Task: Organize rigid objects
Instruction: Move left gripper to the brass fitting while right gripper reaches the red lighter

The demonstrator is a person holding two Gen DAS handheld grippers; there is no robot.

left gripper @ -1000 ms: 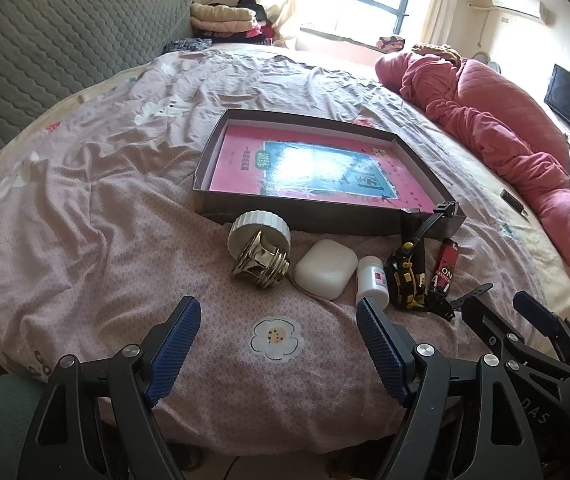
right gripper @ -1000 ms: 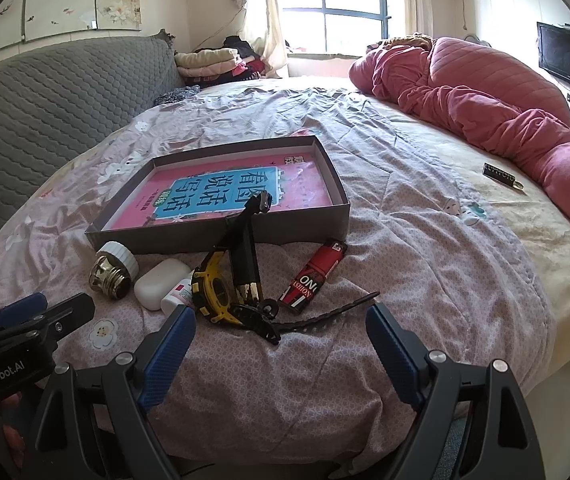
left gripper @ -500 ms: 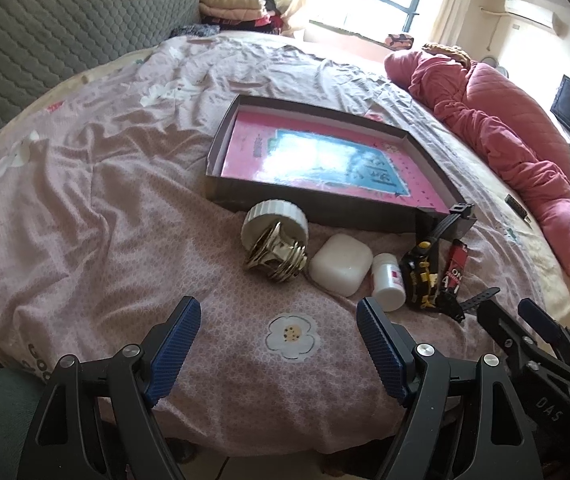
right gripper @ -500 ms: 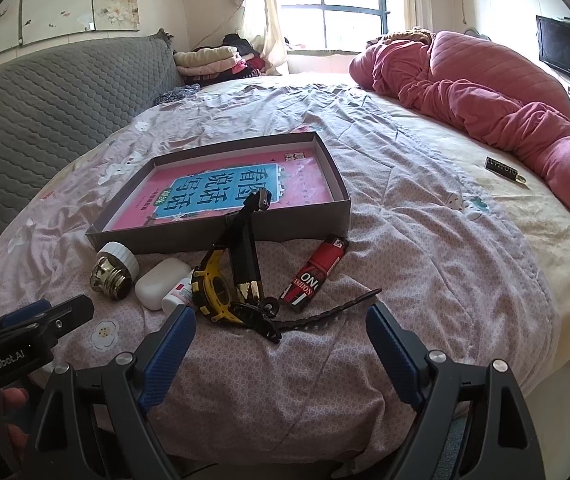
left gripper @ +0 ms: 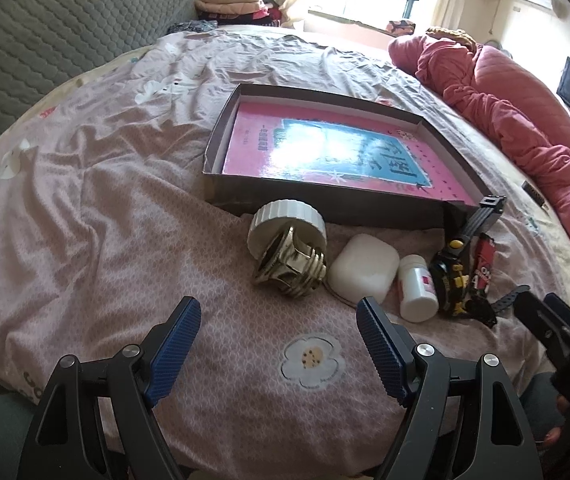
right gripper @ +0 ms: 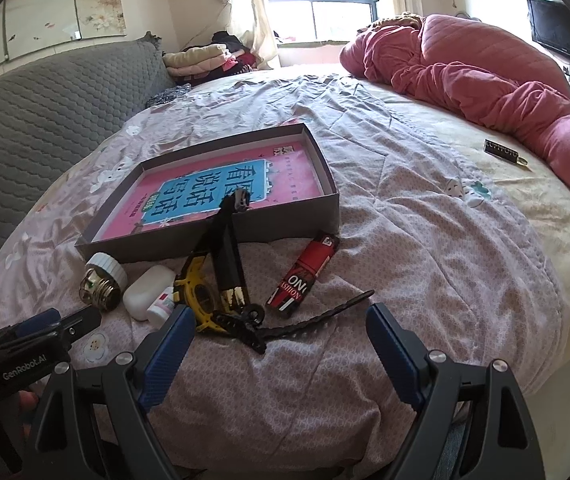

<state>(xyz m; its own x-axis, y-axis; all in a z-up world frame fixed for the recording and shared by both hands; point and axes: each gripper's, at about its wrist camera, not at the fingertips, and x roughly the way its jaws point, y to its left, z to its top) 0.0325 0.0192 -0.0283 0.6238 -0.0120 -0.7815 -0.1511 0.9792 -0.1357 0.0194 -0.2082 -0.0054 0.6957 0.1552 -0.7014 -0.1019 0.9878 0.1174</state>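
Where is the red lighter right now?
In the right wrist view the red lighter lies on the bedspread right of the yellow watch, near the grey box.

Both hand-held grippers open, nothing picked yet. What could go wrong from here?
1. The watch strap leans on the box wall and lies against the lighter; lifting it may drag the lighter along.
2. The bottle sits tight between the white case and the watch, so fingers may knock a neighbour.
3. The bulb adapter may roll on the soft quilt.
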